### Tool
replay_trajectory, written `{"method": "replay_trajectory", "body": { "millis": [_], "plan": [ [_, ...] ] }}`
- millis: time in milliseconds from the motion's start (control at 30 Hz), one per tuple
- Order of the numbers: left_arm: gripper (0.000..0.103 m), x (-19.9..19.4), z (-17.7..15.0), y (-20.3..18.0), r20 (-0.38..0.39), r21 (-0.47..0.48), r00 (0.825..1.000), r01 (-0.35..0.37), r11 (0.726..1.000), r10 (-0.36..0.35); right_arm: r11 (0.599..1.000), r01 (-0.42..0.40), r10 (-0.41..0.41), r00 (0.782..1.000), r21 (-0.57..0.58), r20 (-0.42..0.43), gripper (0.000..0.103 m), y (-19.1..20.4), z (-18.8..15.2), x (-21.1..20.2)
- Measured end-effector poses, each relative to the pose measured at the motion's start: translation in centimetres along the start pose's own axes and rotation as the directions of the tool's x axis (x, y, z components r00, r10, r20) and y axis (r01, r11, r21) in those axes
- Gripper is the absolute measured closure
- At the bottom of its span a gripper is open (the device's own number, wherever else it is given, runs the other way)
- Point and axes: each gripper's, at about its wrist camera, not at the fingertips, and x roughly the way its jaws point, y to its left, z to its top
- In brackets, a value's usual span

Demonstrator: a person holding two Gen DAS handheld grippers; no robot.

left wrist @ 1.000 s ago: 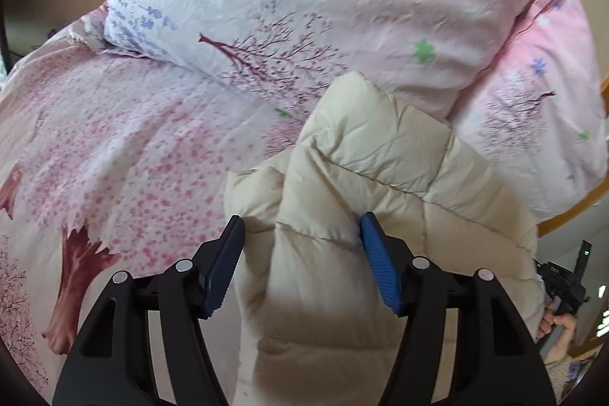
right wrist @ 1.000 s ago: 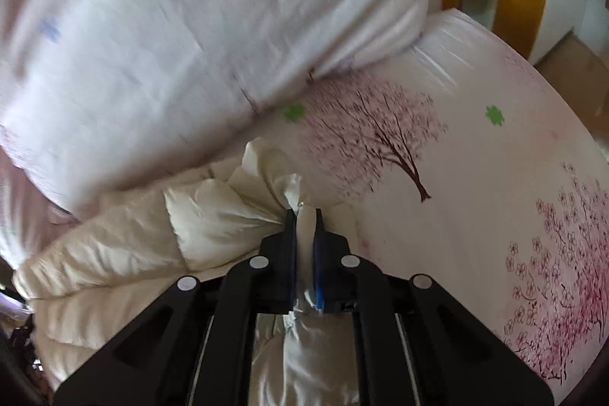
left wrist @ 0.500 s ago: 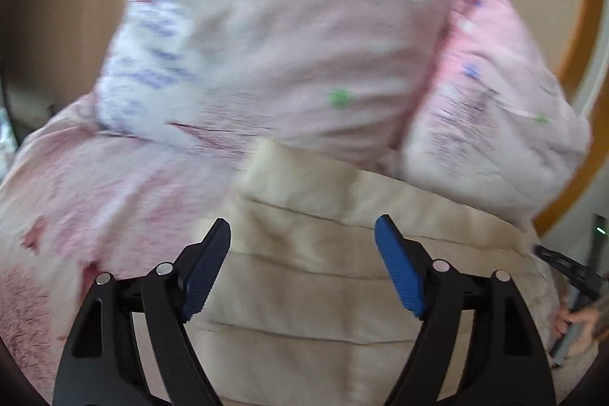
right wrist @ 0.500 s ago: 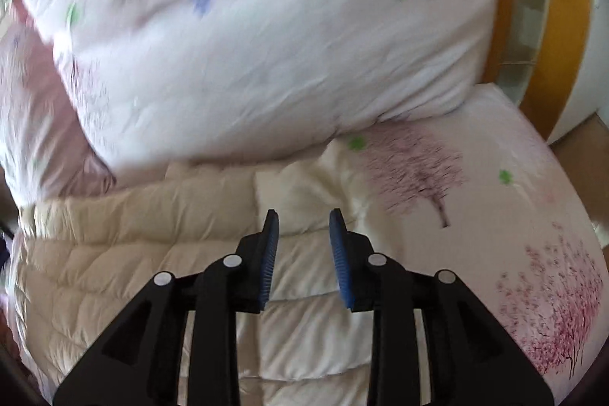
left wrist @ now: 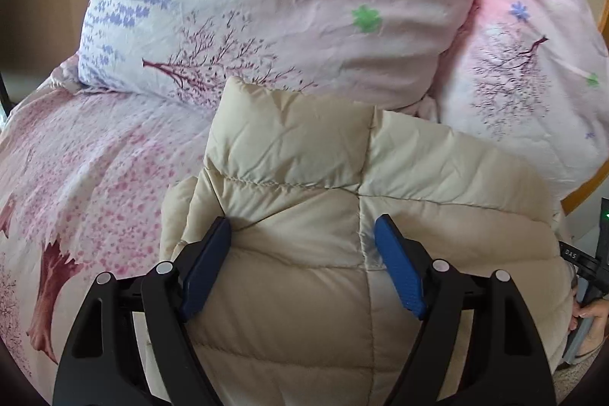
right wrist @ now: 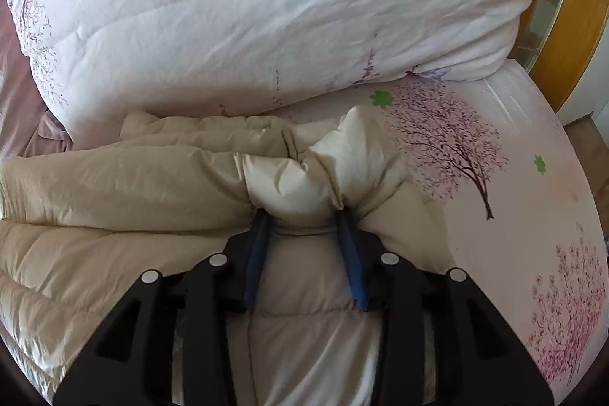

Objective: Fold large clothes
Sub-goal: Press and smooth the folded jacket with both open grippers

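Lying beneath both spread tools, cream puffer jacket (left wrist: 304, 215), on floral bedsheet (left wrist: 95, 158)

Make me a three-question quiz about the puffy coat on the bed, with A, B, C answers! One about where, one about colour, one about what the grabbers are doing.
1. Where does the puffy coat lie?
A. On the flowery bedsheet, by the pillows
B. On a chair
C. In a box

2. What colour are the left gripper pads?
A. Red
B. Blue
C. Yellow

3. What is the right gripper doing?
A. Holding a book
B. Squeezed fully shut on nothing
C. Open, pressing into the coat

Answers:
1 A, the sheet shows around the coat, with pillows behind.
2 B, both pads are blue.
3 C, puffed fabric bulges between its spread fingers.
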Motion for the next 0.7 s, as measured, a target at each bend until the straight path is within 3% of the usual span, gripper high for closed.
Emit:
{"method": "replay_trajectory", "body": {
  "millis": [100,200,300,400,533,700],
  "plan": [
    [0.024,-0.4,-0.1,0.0,-0.007,-0.004,1.000,0.011,1.000,-0.012,0.999,-0.031,0.031,0.999,0.008,0.035,0.065,-0.3,-0.8,-1.5],
    [0.023,-2.3,-0.7,0.3,0.006,0.009,0.998,0.065,0.998,-0.065,0.993,-0.114,0.114,0.988,-0.003,0.109,0.065,-1.5,-3.2,-5.6],
    [0.017,-4.2,-1.7,0.4,0.024,0.048,0.997,0.074,0.996,-0.075,0.988,-0.156,0.154,0.980,0.002,0.126,0.065,-2.6,-5.1,-7.8],
    [0.015,-4.5,-2.6,0.5,0.008,0.065,0.998,0.069,0.995,-0.070,0.986,-0.168,0.167,0.980,0.004,0.105,0.065,-3.3,-6.6,-8.3],
    [0.015,-3.4,-3.2,0.7,-0.030,0.068,0.998,0.056,0.996,-0.054,0.988,-0.150,0.150,0.989,0.030,0.020,0.065,-3.2,-7.4,-5.8],
    [0.013,-2.4,-3.1,1.1,-0.056,0.052,0.997,0.060,0.997,-0.057,0.979,-0.185,0.186,0.983,0.088,-0.001,0.065,-3.8,-6.9,-4.7]
  ]
}}
